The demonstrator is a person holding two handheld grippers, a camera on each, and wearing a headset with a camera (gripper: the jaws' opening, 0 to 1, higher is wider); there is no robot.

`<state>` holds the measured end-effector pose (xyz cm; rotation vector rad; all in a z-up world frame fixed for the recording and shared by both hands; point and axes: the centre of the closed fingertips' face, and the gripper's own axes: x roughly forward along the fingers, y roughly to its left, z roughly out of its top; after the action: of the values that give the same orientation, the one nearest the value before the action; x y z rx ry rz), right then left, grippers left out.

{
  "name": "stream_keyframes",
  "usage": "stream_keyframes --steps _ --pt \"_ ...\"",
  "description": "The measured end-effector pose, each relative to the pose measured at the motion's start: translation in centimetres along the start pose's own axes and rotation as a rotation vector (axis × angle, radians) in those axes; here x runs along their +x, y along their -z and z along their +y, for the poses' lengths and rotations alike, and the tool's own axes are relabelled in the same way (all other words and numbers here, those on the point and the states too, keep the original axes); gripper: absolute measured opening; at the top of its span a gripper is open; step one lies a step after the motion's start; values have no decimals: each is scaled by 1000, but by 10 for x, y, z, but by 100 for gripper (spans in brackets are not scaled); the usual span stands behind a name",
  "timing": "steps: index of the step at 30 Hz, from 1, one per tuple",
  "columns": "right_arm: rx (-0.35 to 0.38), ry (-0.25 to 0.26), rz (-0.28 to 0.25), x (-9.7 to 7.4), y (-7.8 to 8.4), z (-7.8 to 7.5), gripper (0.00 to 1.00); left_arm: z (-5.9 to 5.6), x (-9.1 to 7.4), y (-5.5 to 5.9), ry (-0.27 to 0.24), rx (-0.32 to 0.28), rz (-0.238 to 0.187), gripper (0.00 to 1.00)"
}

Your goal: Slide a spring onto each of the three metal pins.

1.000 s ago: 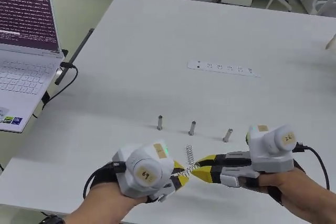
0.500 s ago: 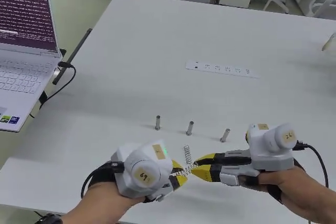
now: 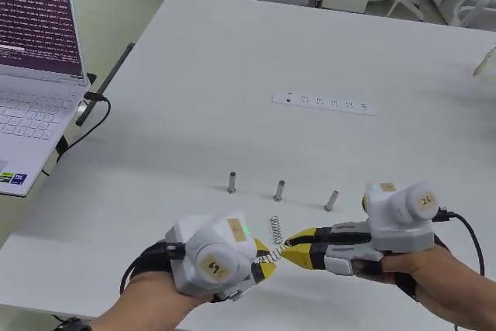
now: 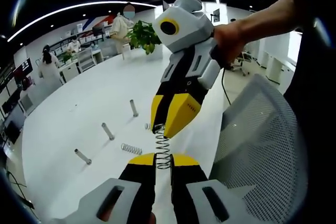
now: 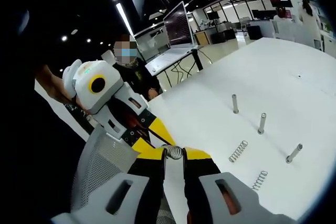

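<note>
- Stretching between the two tips, a spring (image 3: 273, 253) is held over the near part of the table (image 3: 194, 75).
- The left gripper (image 4: 163, 157) is clenched on one end, and the right gripper (image 5: 174, 153) is clenched on the other.
- A loose spring (image 3: 274, 229) lies just beyond them.
- Three metal pins (image 3: 279, 190) stand upright in a row behind it.
- A power strip (image 3: 325, 103) lies farther back, and a laptop (image 3: 35, 75) sits at the left.

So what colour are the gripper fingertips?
The fingertips are yellow; the left gripper view shows them best.
</note>
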<state>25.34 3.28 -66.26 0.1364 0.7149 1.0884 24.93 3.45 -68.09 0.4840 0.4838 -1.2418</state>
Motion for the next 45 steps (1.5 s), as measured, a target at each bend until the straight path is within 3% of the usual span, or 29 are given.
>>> stream_keyframes --steps 14,24,28,36,45 --pt "-32 -14 36 5 -1 4 10 -1 2 -2 2 52 7 2" --pt "-71 10 76 4 -4 3 8 2 8 -4 7 18 -23 2" --pt "-84 25 82 0 -8 0 8 6 10 -10 10 -3 -55 2" --pt "-136 62 83 -20 -27 -7 8 16 13 -36 20 -54 -135 3" --pt "-161 79 80 -30 -37 -8 8 18 19 -47 28 -24 -146 3"
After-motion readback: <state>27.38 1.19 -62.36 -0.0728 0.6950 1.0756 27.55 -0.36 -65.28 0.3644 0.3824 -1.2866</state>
